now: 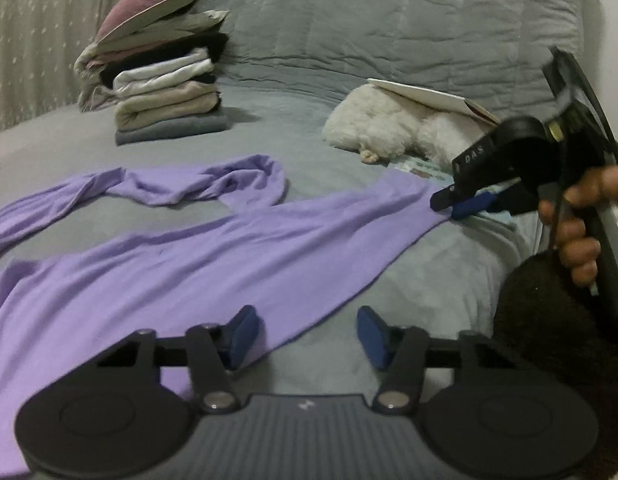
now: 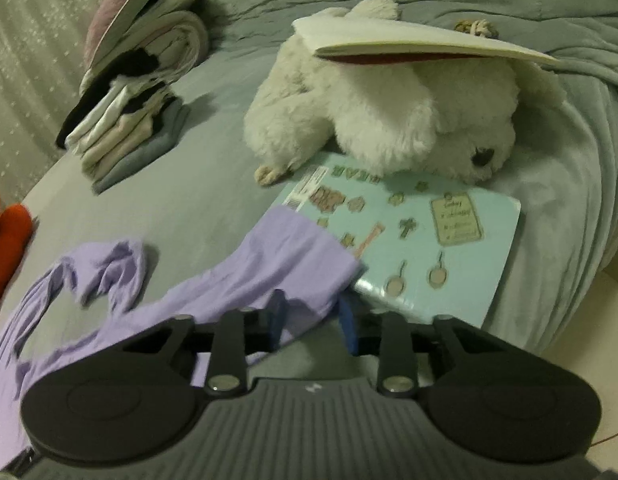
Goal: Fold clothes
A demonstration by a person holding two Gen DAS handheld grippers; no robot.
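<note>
A purple long-sleeved garment (image 1: 181,256) lies spread across the grey bed (image 1: 293,120), one sleeve (image 1: 181,184) crumpled toward the back. My left gripper (image 1: 309,334) is open low over the garment's near edge, and its left finger sits over the cloth. My right gripper (image 1: 465,202), held by a hand (image 1: 577,232), is at the garment's far right end. In the right wrist view the garment's end (image 2: 293,264) lies between the right gripper's (image 2: 312,318) fingers. They stand apart, narrower than the left pair, and do not pinch the cloth.
A stack of folded clothes (image 1: 169,104) topped by a purple pillow (image 1: 149,4) stands at the back left. A white plush toy (image 2: 389,112) lies on a teal book (image 2: 421,240) beside the garment's end, with an open book (image 2: 409,42) on top. An orange object (image 2: 9,236) is at the left.
</note>
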